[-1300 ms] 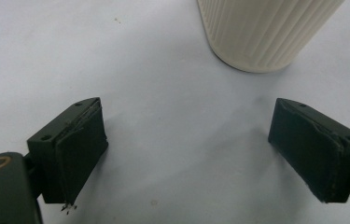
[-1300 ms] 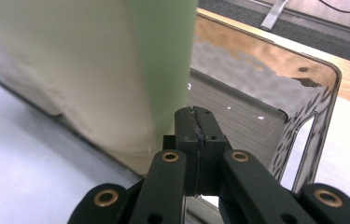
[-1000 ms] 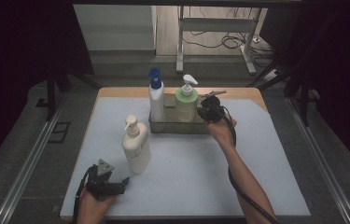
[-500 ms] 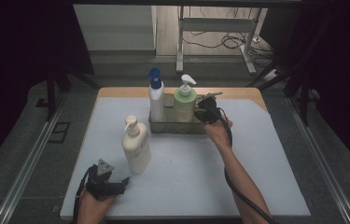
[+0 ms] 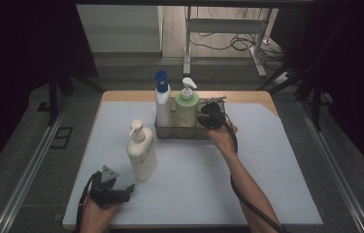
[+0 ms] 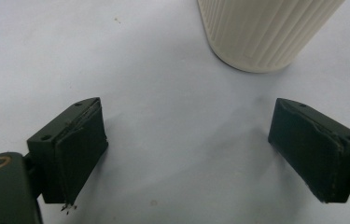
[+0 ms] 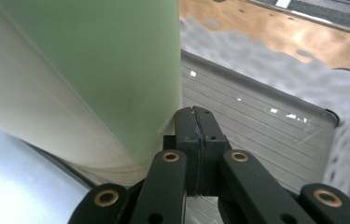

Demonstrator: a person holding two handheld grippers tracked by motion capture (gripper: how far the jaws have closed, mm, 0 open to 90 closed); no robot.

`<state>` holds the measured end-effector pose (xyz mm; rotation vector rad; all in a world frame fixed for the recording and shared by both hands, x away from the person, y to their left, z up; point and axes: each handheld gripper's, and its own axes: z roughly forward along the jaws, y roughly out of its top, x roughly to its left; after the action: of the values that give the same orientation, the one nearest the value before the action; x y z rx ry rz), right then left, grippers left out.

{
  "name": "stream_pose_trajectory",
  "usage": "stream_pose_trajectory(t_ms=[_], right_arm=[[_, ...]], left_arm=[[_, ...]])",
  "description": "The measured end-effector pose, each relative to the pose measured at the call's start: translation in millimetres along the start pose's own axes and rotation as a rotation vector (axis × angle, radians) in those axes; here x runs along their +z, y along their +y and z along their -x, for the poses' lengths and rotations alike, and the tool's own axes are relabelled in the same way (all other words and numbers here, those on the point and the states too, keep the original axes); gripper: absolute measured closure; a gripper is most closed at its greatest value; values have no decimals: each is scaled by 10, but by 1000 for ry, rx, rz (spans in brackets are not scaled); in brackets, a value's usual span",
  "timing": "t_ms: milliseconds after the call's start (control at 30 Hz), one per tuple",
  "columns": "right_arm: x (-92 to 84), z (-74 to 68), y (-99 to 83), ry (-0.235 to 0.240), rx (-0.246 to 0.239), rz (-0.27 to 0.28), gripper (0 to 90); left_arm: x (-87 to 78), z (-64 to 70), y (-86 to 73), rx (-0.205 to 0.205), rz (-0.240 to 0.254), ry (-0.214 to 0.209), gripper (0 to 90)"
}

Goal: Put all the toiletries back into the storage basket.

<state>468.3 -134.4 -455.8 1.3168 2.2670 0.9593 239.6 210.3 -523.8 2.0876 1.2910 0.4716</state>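
High view: a clear tray point(image 5: 167, 131) stands near the far edge of the bench point(image 5: 267, 194), about midway along it. In the tray stand a white bottle point(image 5: 162, 104) with a blue cap and, just to its right, a green bottle point(image 5: 186, 108) with a white pump. The right hand-held gripper point(image 5: 207, 115) sits at the green bottle's right side, over the tray's right part; from here its jaws look closed. A cream bottle point(image 5: 141, 151) stands alone on the bench, nearer the front edge and left of the middle. The left hand-held gripper point(image 5: 130, 188) rests near the front left corner, close to the cream bottle.

Left gripper view: the left hand-held gripper point(image 6: 189, 149) has its jaws wide apart with bare bench between them. The ribbed base of the cream bottle point(image 6: 268, 32) stands beyond, apart from both jaws.

Right gripper view: the right hand-held gripper point(image 7: 195, 119) is closed, jaws pressed together on nothing, their tip right against the side of the green bottle point(image 7: 98, 74). The tray's point(image 7: 266, 135) ridged floor lies beyond.
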Motion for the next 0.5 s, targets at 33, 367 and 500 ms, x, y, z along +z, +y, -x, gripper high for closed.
stream_pose_trajectory(t_ms=[33,367,500], right_arm=[[2,-10,2,2,2,0,894],[17,-123,18,7,-25,-2,894],[8,-140,20,2,-28,-9,894]], left_arm=[[0,0,0,1,0,1,107],[0,0,0,0,0,1,107],[1,-1,1,0,0,0,107]])
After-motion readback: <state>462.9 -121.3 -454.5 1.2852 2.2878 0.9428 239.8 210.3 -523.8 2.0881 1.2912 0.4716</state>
